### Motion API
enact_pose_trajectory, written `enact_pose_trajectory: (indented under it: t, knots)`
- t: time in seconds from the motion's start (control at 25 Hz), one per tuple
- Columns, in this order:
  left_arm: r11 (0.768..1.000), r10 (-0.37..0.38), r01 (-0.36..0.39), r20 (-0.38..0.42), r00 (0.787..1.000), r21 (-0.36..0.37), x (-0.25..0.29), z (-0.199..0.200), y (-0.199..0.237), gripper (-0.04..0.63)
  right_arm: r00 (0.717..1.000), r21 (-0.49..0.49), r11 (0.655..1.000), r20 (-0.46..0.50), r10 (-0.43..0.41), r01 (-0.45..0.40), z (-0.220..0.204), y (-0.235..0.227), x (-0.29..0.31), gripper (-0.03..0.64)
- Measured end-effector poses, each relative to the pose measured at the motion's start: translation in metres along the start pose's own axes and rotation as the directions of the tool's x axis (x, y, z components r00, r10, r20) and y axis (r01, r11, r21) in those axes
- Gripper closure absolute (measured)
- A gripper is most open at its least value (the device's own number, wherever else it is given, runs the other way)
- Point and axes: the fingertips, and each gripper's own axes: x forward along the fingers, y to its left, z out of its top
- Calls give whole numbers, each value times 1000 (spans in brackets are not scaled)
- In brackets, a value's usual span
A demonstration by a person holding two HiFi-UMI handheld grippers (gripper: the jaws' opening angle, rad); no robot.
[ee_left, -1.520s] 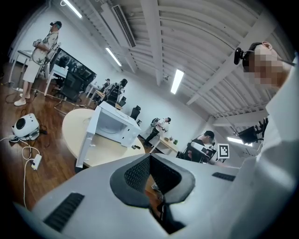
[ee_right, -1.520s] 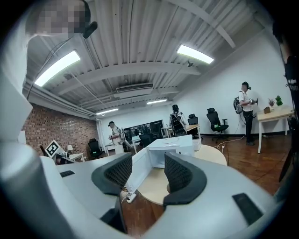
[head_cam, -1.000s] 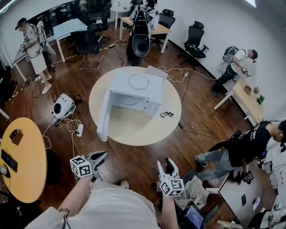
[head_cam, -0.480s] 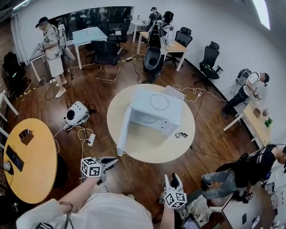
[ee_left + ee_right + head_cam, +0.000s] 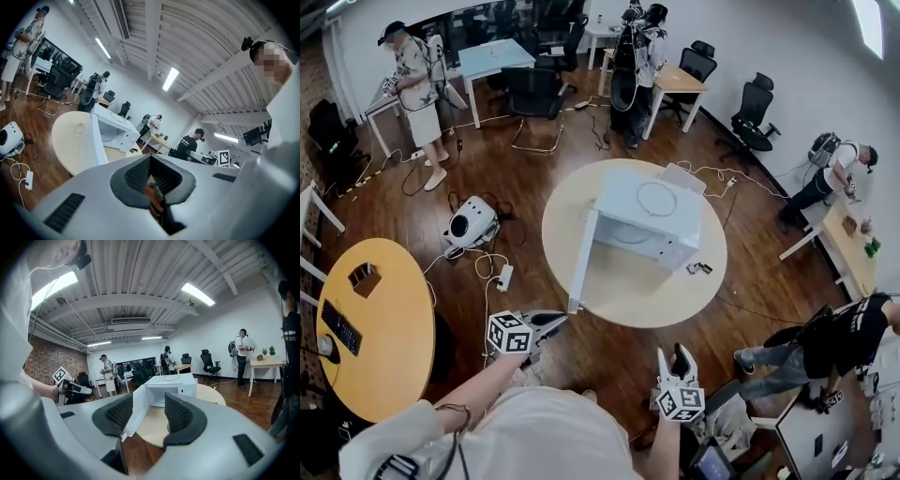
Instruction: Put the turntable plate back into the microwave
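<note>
Turntable plate (image 5: pixel 656 199) (seemingly the clear round outline) lies atop the microwave (image 5: pixel 649 230) on the desk (image 5: pixel 581 211), far ahead. The right hand-held gripper (image 5: pixel 672 356), jaws apart and empty, lines up better than the closed, empty left hand-held gripper (image 5: pixel 558 319).

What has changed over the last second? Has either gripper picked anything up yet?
Both grippers moved forward. The left gripper is now close to the round table, near the tip of the open door. The right gripper is a little short of the table. Nothing was taken or let go. Unchanged: left shut, right open, both empty; the microwave sits on the table, door open.
</note>
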Motion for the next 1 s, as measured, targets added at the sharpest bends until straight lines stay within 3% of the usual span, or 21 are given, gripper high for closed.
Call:
enact_pose_trajectory:
  t: [0.08, 0.28, 0.76, 1.0]
  knots:
    - [1000, -5, 5, -9, 1000, -3, 0, -2, 3, 586, 1000, -32, 999, 12, -2, 3, 5, 2, -2, 434]
    - [1000, -14, 15, -26, 1000, 9, 3, 0, 3, 586, 997, -57, 997, 65, -50, 53, 19, -4, -16, 454]
    - [999, -42, 42, -30, 999, 21, 28, -1, -24, 585, 993, -50, 995, 87, -82, 87, 20, -20, -49, 456]
    - [998, 13, -19, 125, 992, 53, 54, 22, -35, 584, 989, -95, 995, 147, 12, 2, 43, -42, -27, 455]
